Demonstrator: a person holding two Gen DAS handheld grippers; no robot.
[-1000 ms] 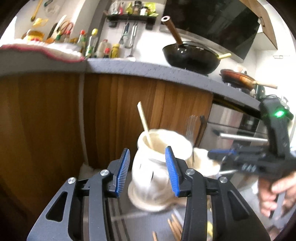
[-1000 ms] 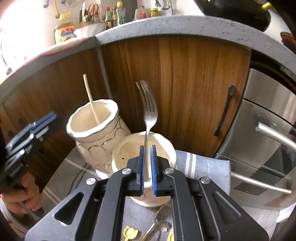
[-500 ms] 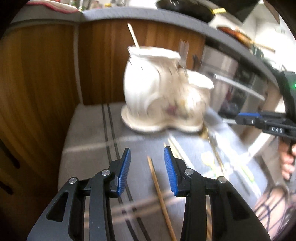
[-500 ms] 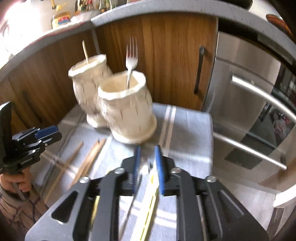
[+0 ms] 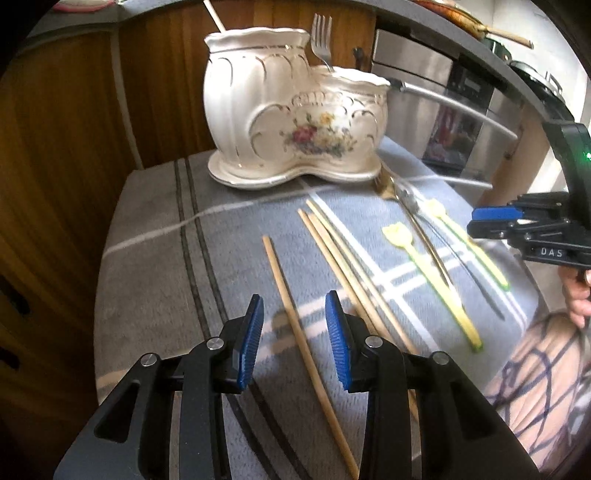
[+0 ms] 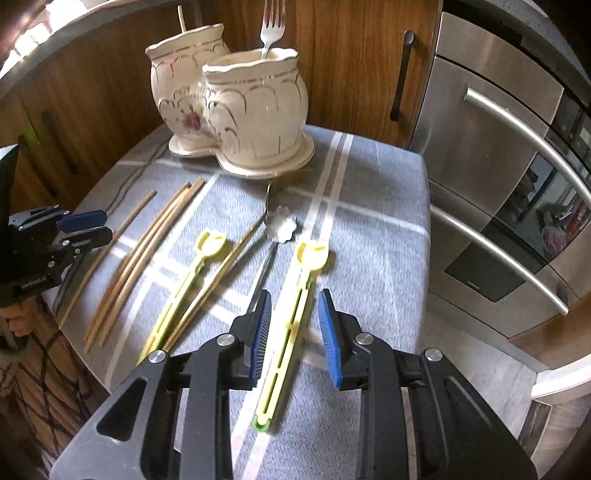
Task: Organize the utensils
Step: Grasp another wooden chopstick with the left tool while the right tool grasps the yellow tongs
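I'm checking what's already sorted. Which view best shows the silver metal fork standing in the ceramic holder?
The left wrist view: the silver fork shows complete tines above the holder. The right wrist view crops its tines at the frame top.

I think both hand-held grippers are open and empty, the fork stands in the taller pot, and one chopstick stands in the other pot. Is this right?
Not quite. The fork stands in the shorter pot, as the right wrist view shows; the chopstick stands in the taller pot. The rest holds: the left hand-held gripper and right hand-held gripper are open and empty.
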